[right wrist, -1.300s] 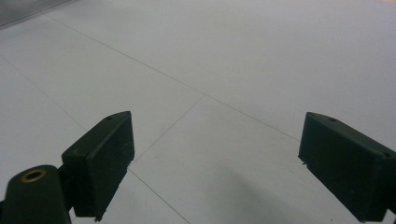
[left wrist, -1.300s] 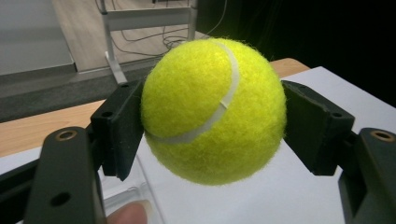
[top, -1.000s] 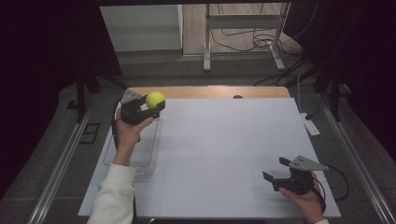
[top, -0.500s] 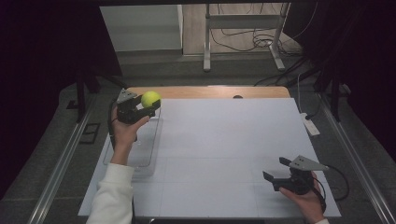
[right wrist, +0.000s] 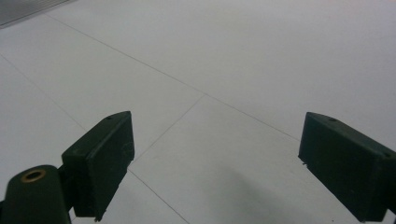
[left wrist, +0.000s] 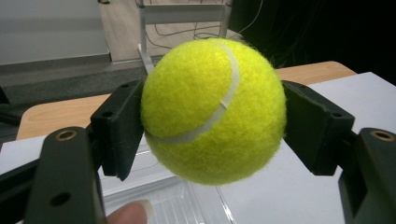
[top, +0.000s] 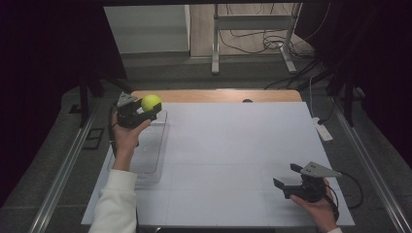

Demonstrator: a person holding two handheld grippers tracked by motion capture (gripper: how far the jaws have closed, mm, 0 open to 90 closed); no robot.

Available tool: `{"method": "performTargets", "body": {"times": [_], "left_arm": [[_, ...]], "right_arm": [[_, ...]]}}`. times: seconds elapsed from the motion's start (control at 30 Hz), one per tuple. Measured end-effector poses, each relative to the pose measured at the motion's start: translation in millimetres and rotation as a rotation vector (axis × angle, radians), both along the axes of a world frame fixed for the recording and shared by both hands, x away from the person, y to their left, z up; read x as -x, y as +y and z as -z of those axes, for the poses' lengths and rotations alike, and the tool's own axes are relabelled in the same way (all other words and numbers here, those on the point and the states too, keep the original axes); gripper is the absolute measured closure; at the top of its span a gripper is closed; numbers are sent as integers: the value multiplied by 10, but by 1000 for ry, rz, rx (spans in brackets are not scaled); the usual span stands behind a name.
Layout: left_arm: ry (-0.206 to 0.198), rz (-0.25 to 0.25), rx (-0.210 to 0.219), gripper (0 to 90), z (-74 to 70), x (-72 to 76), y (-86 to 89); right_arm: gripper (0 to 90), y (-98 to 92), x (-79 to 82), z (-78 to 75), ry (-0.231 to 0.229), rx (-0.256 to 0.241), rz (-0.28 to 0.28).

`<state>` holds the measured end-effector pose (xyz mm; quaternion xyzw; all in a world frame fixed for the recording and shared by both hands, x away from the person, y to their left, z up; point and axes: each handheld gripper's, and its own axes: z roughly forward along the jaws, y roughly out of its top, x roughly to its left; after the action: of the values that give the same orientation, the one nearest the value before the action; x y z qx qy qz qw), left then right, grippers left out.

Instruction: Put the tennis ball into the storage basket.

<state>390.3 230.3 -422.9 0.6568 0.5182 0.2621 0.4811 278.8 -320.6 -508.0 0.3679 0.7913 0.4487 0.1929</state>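
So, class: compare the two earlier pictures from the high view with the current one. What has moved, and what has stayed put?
The left gripper, shut on the tennis ball, has drifted slightly toward the near side and inward over the far end of the clear tray. Nothing was taken hold of or let go. The right gripper stays open and low over the white table at the near right; the tray has not shifted.

Dim dark surroundings; overhead light on white table (top: 233, 145); soft shadows; high view slightly blurred.
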Motion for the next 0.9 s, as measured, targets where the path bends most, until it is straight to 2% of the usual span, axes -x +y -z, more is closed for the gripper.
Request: {"method": "performTargets", "body": {"times": [0.23, 0.37, 0.67, 0.9], "left_arm": [[16, -20, 1, 276, 22, -64, 7], [31, -29, -15, 276, 42, -100, 3], [84, -80, -21, 276, 96, -199, 121], [123, -102, -36, 276, 143, -261, 191]], "right_arm": [[108, -4, 0, -1, 1, -2, 2], [108, -5, 0, -1, 1, -5, 1], [108, -3, 0, -3, 1, -3, 2], [108, -3, -1, -2, 1, -4, 0]]}}
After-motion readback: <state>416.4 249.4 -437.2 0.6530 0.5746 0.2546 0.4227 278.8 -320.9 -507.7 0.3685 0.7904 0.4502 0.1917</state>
